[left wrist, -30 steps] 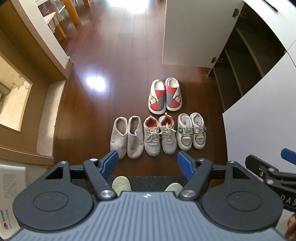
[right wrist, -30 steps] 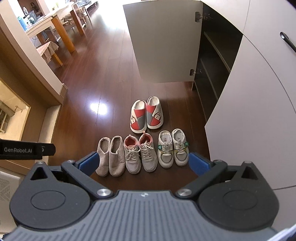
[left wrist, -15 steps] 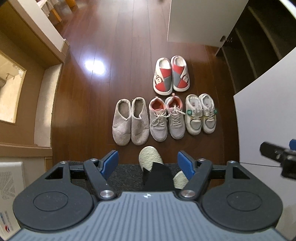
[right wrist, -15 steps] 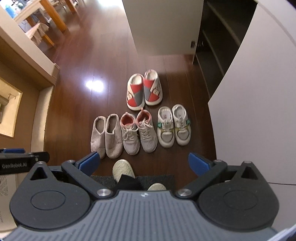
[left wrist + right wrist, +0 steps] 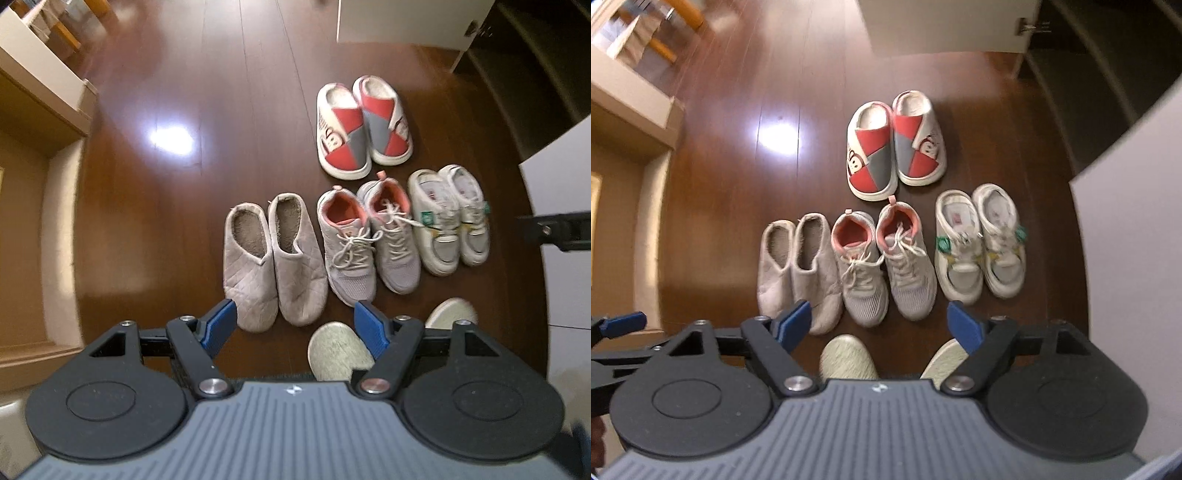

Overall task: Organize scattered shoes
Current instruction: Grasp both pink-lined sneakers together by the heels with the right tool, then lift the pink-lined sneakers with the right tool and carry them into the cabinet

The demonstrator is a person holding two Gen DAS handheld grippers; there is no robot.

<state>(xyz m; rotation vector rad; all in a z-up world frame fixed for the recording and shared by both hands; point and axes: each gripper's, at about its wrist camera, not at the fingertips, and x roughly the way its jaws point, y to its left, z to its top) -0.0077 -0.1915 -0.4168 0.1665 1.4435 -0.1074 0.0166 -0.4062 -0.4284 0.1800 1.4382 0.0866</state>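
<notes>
Dark wood floor [image 5: 221, 92] holds four shoe pairs [image 5: 369, 236] in tidy rows (none shelved yet). Left hand-held gripper [image 5: 293, 325] gapes empty; right hand-held gripper [image 5: 881, 325] is closing, empty.

Three pairs are sitting in a row on the floor [image 5: 155, 229]: slippers [image 5: 273, 254] left, laced sneakers [image 5: 369, 240] middle, low trainers [image 5: 450, 218] right, each just beside the next. Behind the sneakers, a fourth pair, clogs [image 5: 364, 125], is lying. Cabinet shelves [image 5: 1082, 85] are standing open far right. The person's feet [image 5: 846, 358] are standing before the row.
</notes>
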